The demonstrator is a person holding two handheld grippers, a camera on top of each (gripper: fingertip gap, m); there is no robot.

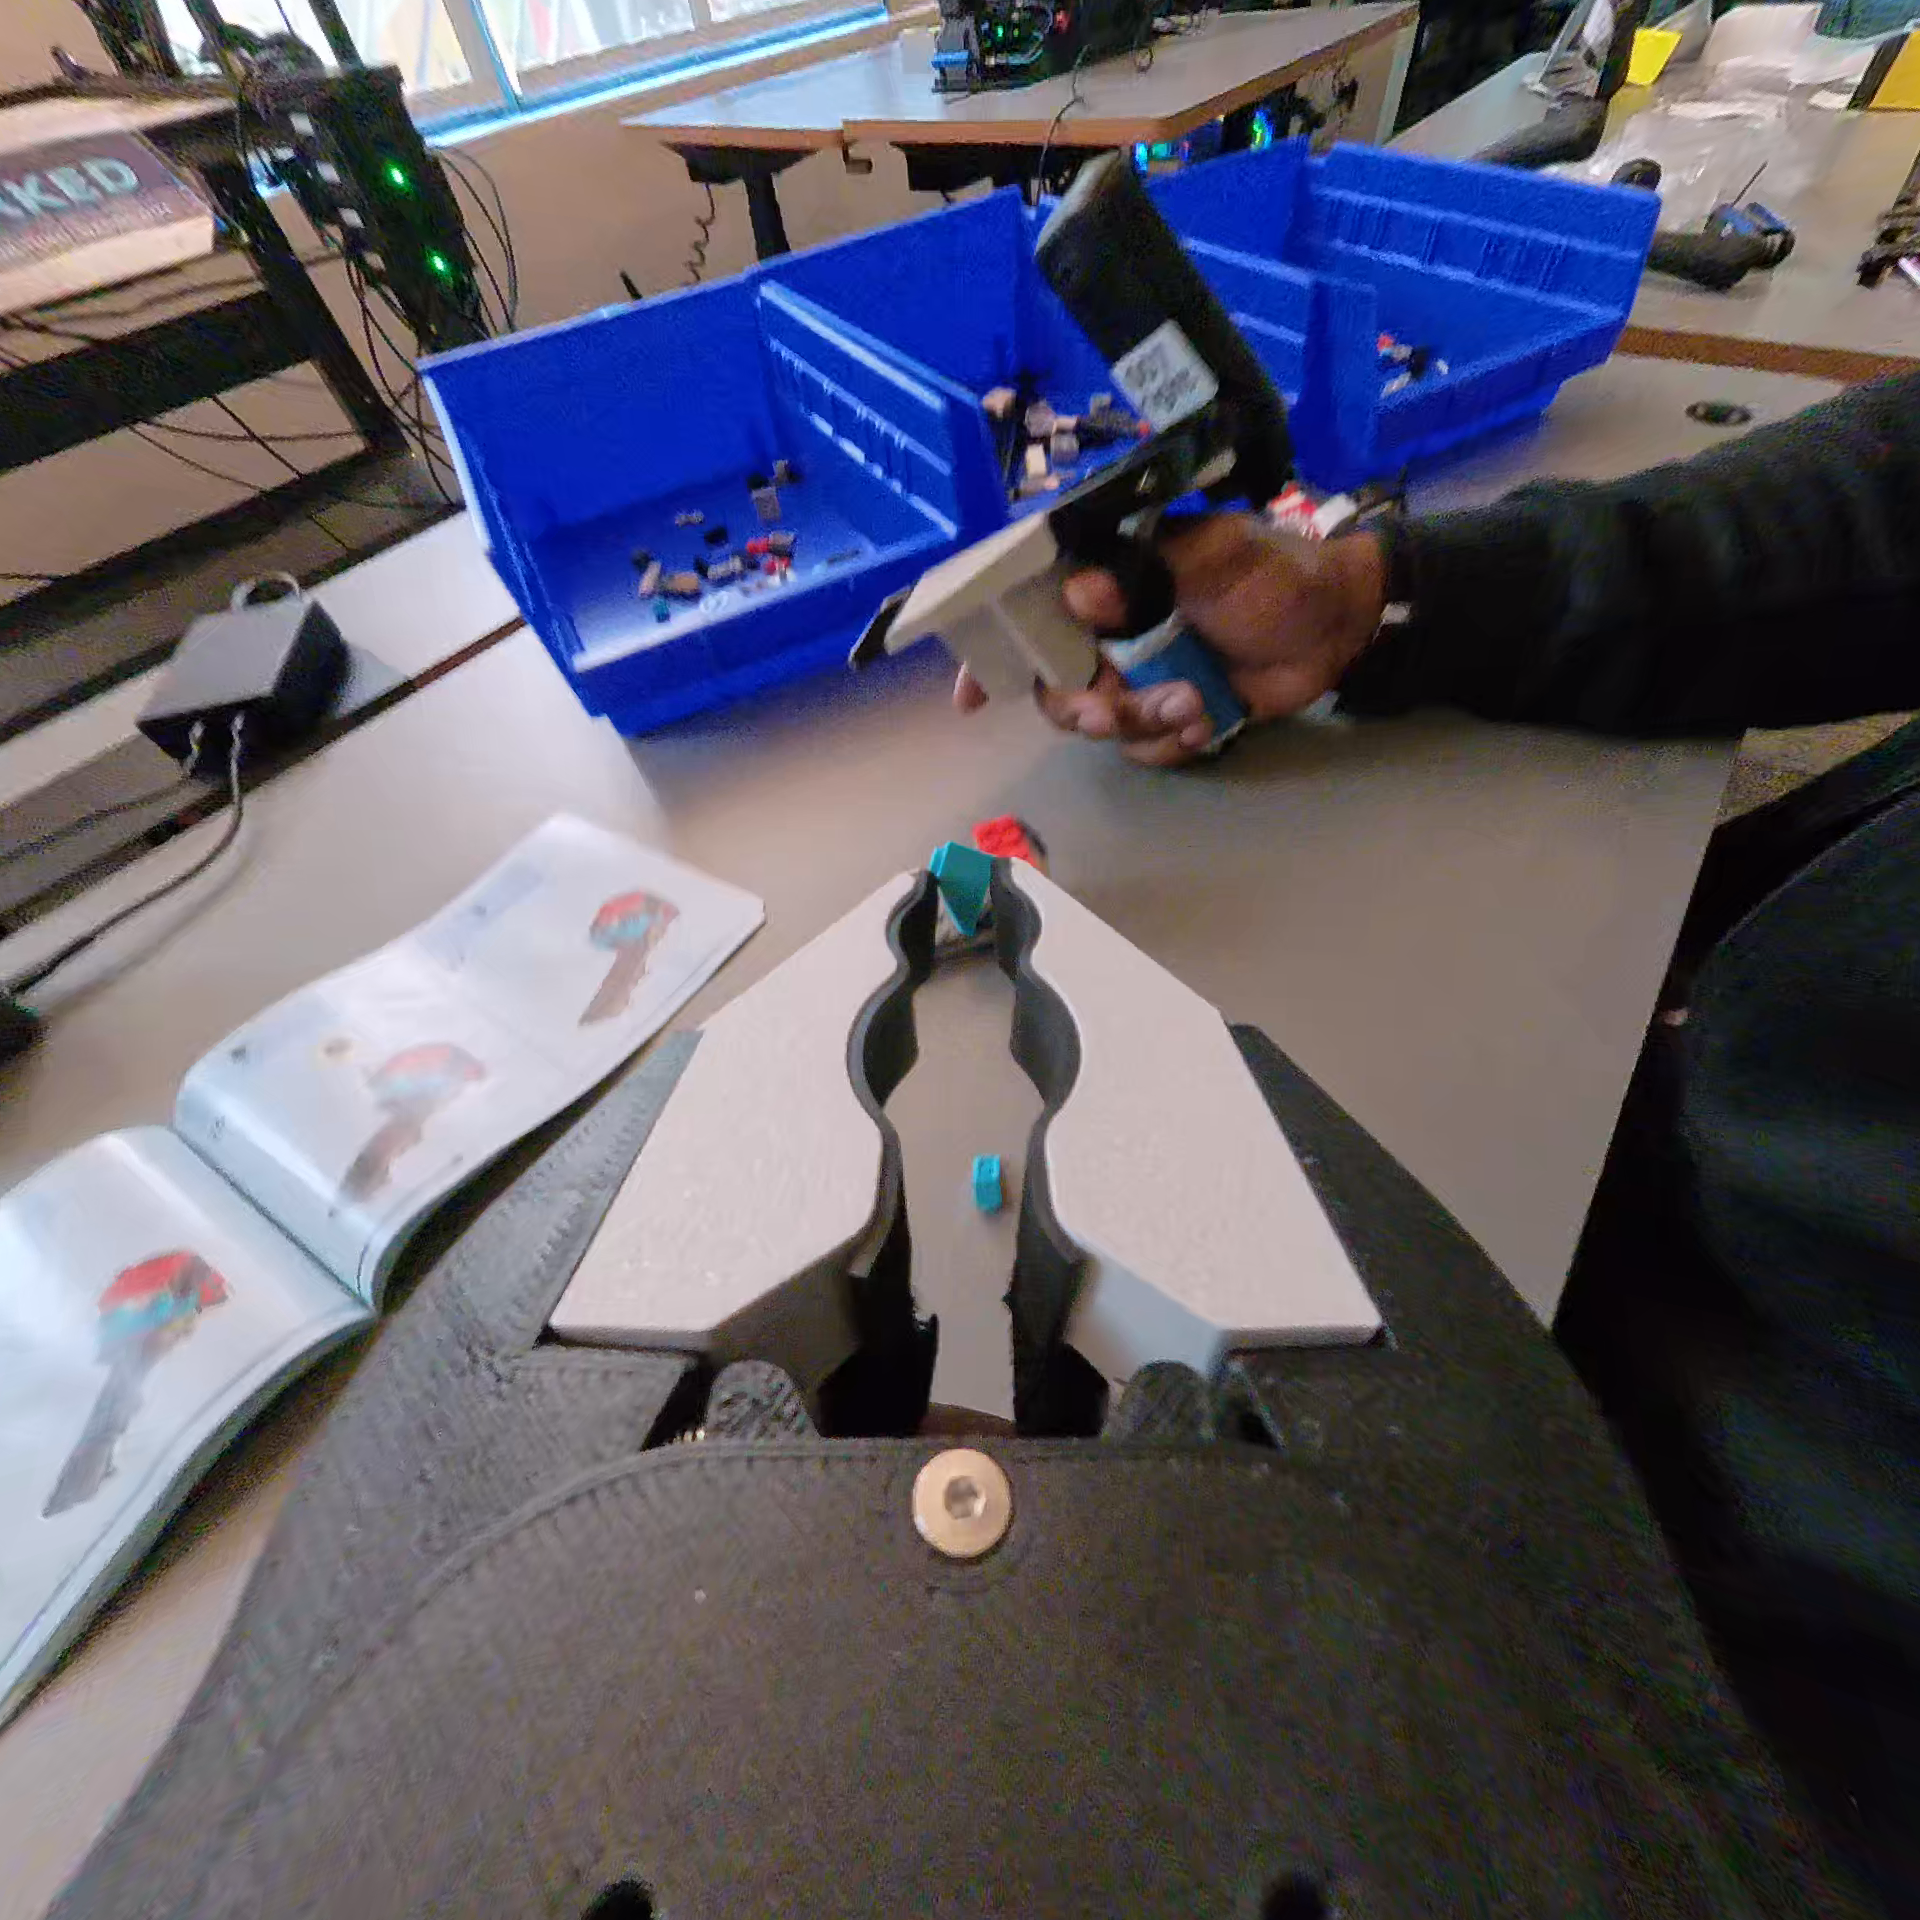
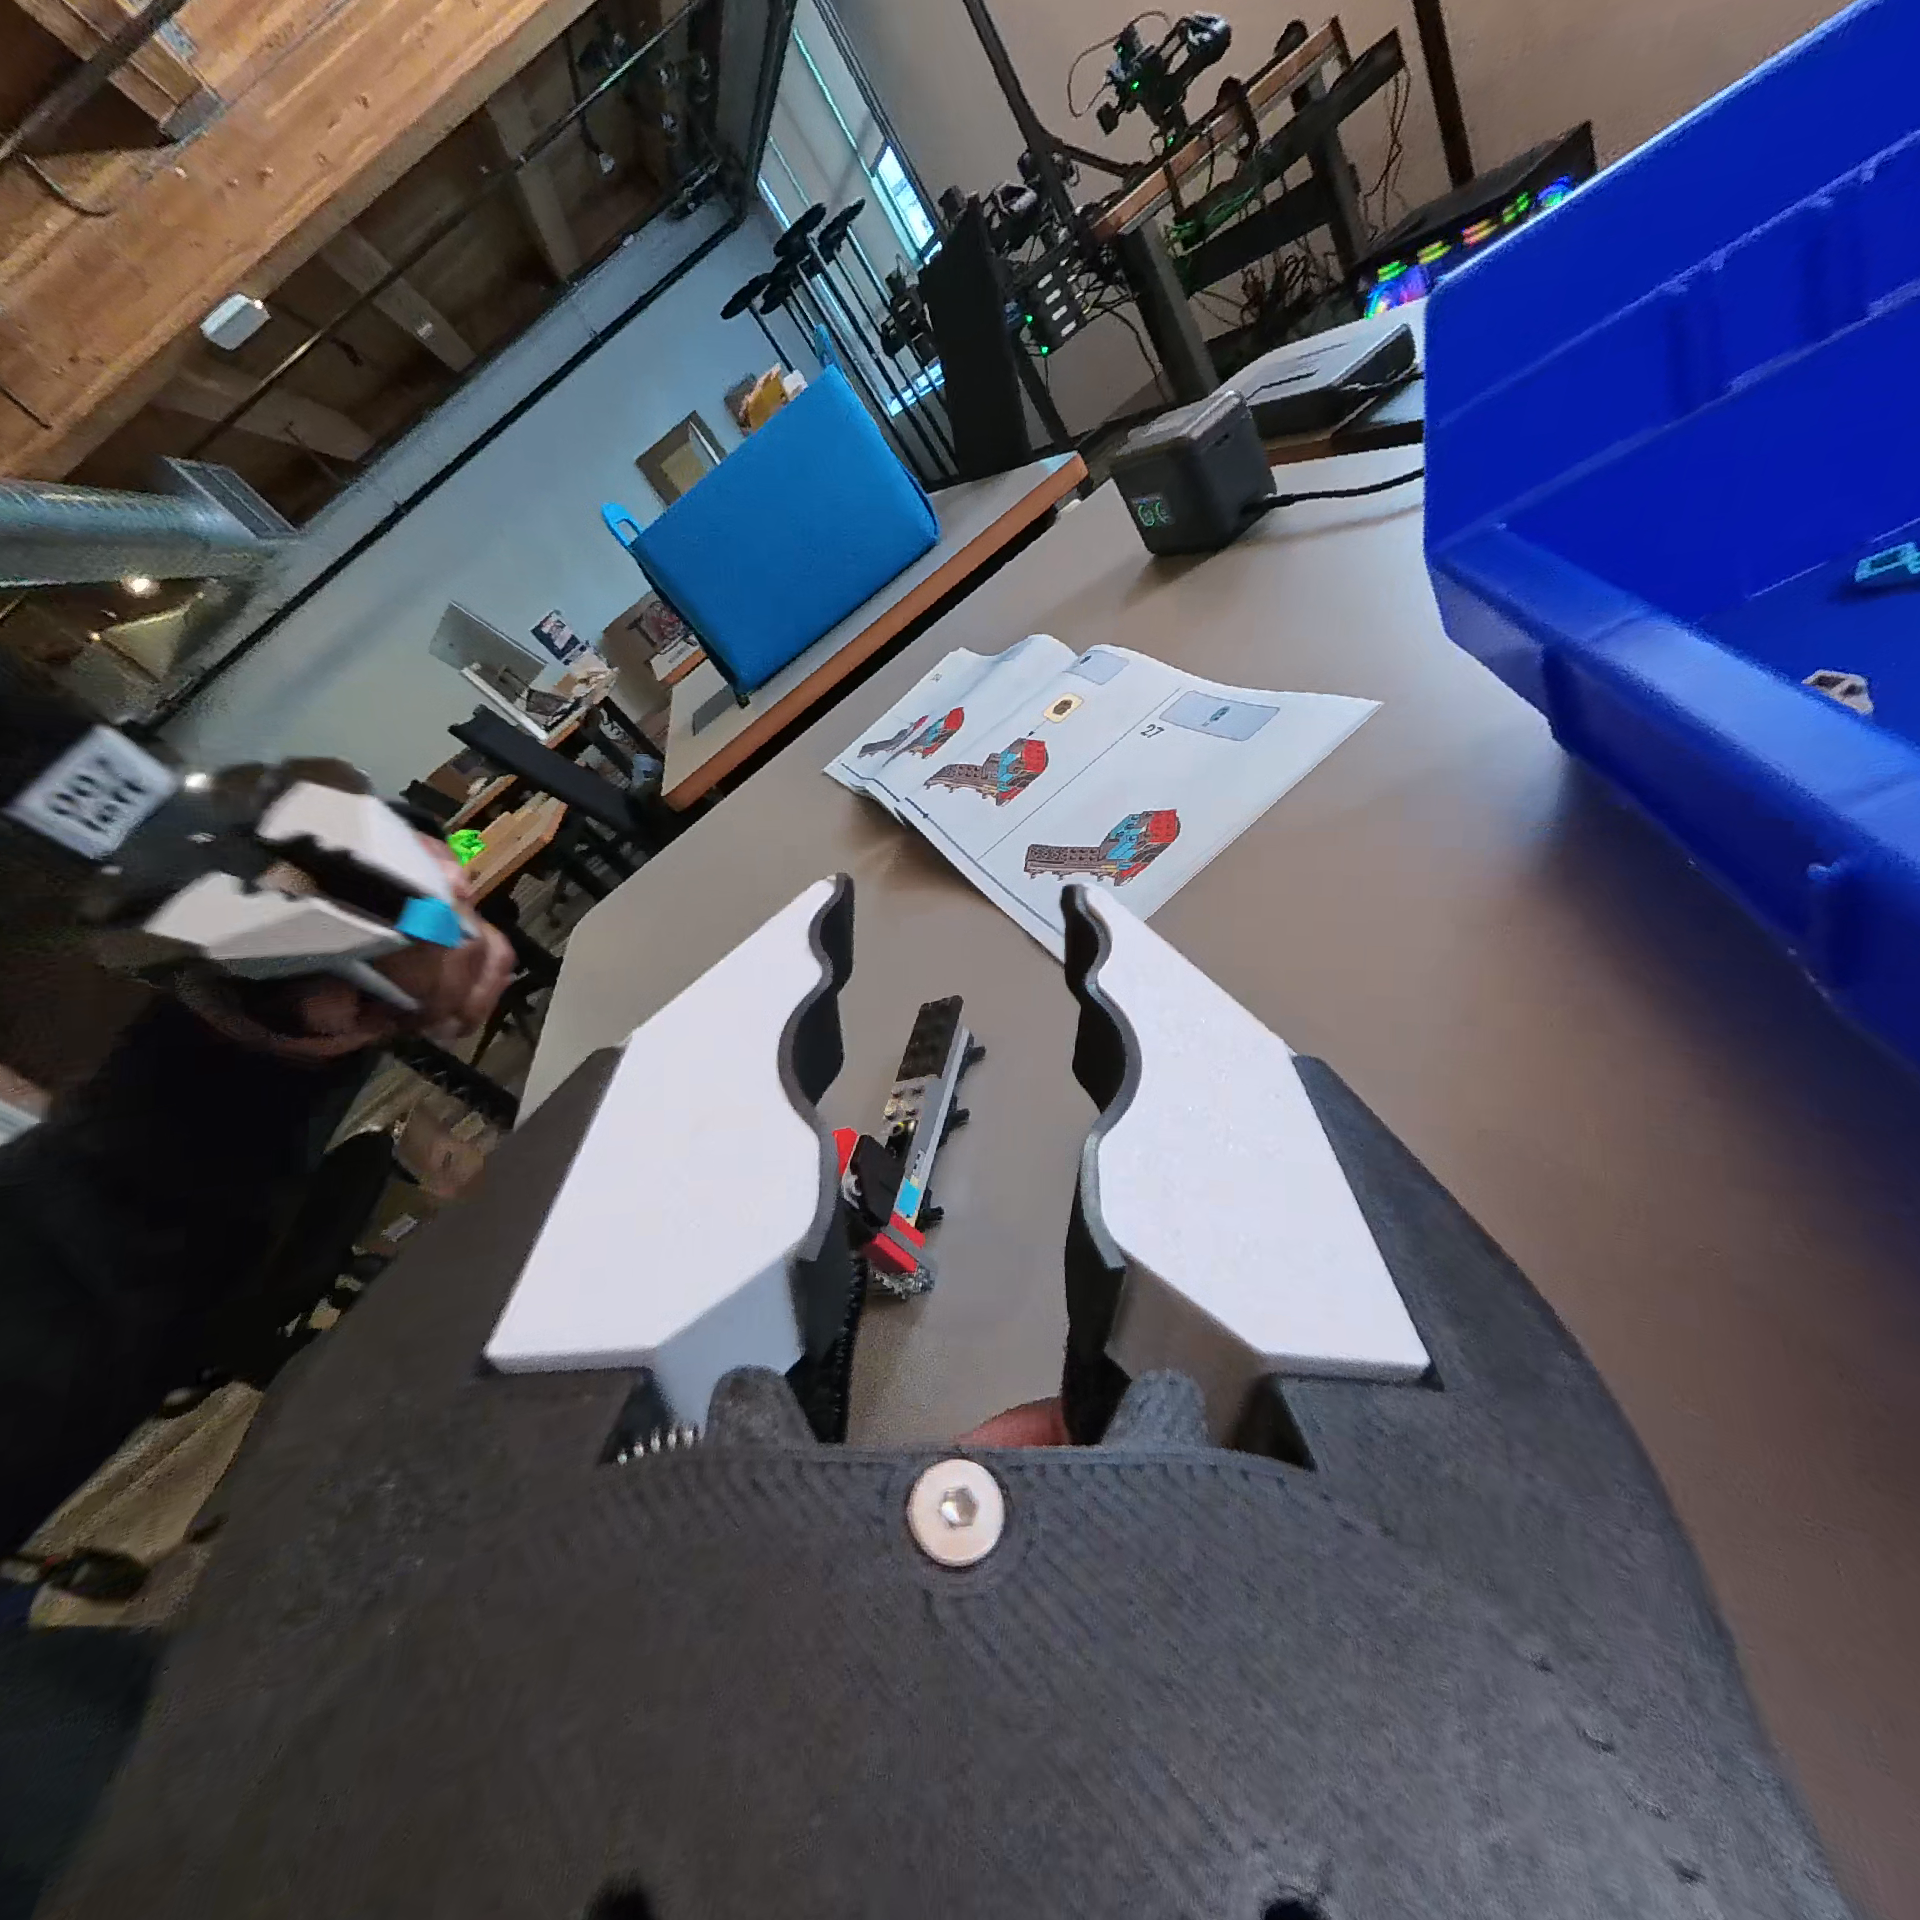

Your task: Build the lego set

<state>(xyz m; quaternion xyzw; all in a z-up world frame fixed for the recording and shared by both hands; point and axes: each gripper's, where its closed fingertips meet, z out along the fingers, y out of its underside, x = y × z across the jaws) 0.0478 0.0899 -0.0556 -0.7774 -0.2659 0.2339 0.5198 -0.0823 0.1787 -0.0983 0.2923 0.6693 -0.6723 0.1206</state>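
So far: a partly built model (image 2: 920,1148) lies on the worktop (image 2: 1403,1091), red, grey and black bricks already joined.
Left jaws (image 1: 961,899): clamped on a teal piece (image 1: 958,883), held above the worktop.
Right jaws (image 2: 956,914): apart, empty, the model between them.
Left to do: I judge plenty; loose bricks (image 1: 727,561) wait in the blue bins (image 1: 665,416), and the booklet (image 2: 1101,769) lies open.
Spare: one small teal brick (image 1: 987,1184) on the worktop.
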